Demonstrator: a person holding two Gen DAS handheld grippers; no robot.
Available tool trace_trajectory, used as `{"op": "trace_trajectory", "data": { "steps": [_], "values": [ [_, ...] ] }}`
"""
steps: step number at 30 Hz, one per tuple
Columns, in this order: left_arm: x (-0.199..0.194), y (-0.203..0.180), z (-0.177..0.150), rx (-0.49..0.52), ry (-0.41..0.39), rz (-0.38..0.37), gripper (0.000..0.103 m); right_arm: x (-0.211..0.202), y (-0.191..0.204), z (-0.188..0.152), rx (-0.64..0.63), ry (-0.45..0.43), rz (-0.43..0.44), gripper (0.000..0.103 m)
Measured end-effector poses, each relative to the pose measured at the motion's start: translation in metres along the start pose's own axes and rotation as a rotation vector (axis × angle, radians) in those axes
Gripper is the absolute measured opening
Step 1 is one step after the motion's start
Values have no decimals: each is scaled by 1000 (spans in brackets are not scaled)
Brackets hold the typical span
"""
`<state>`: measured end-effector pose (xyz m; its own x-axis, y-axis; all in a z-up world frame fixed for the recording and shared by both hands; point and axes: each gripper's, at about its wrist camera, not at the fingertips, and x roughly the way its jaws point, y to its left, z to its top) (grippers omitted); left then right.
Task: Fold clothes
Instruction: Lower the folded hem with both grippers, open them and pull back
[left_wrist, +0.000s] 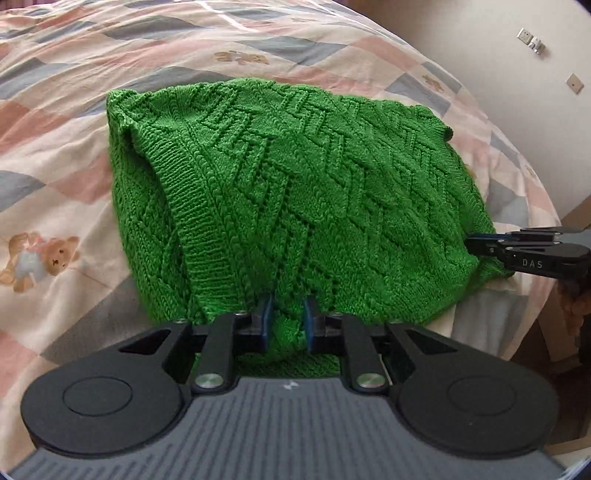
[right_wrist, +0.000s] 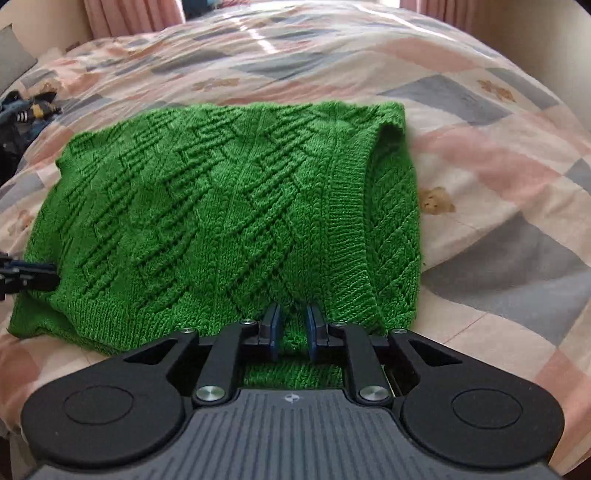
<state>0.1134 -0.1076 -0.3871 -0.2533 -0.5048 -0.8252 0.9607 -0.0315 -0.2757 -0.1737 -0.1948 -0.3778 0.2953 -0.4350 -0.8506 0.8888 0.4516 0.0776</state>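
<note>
A green cable-knit sweater (left_wrist: 295, 184) lies folded on a patchwork quilt (left_wrist: 55, 184). In the left wrist view my left gripper (left_wrist: 288, 321) sits at the sweater's near edge, its blue-padded fingers shut on a bunch of the knit. The right gripper (left_wrist: 472, 245) comes in from the right and bites the sweater's right edge. In the right wrist view the sweater (right_wrist: 221, 221) fills the middle. There my right gripper (right_wrist: 293, 330) is shut on the near hem, and the left gripper (right_wrist: 51, 277) grips the knit at the far left.
The bed's quilt (right_wrist: 498, 166) in pink, grey and cream stretches all around, printed with teddy bears (left_wrist: 40, 258). A dark heap of clothes (right_wrist: 29, 107) lies at the bed's left edge. Pink curtains (right_wrist: 129, 14) hang behind. A wall with sockets (left_wrist: 532, 40) stands to the right.
</note>
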Motion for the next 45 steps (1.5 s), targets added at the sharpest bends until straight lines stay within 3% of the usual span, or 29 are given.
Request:
{"op": "trace_trajectory", "data": {
  "steps": [2,5,9,12,13,15,16,18,22,25,33,40,45],
  "values": [
    [-9,-6,4,-10,-10,19,14,-10,3,3,19,-28,4,17],
    [-16,-18,5,-19,-20,52,17,-20,7,2,28,-60,-2,26],
    [1,-33,-1,-45,52,178,19,-5,-1,-5,51,-25,-2,26],
    [-11,-52,8,-88,68,260,19,-17,2,6,70,-19,24,28],
    [-20,-60,12,-96,73,280,19,-28,3,9,74,-36,40,31],
    [-42,-77,18,-112,74,313,24,-57,5,10,89,-79,61,54],
    [-54,-87,19,-116,71,327,32,-71,6,11,97,-100,71,55],
    [-80,-104,22,-119,65,357,37,-99,9,12,98,-112,82,55],
    [-123,-134,22,-143,66,374,39,-149,12,12,110,-133,79,63],
    [-148,-153,21,-131,63,400,42,-182,13,9,127,-145,77,64],
    [-202,-185,21,-61,23,407,49,-238,27,2,110,-136,73,70],
    [-230,-178,19,7,23,360,52,-267,60,-3,149,-143,22,75],
    [-261,-151,7,56,16,339,55,-280,94,-7,215,-130,-55,76]
  ]
}}
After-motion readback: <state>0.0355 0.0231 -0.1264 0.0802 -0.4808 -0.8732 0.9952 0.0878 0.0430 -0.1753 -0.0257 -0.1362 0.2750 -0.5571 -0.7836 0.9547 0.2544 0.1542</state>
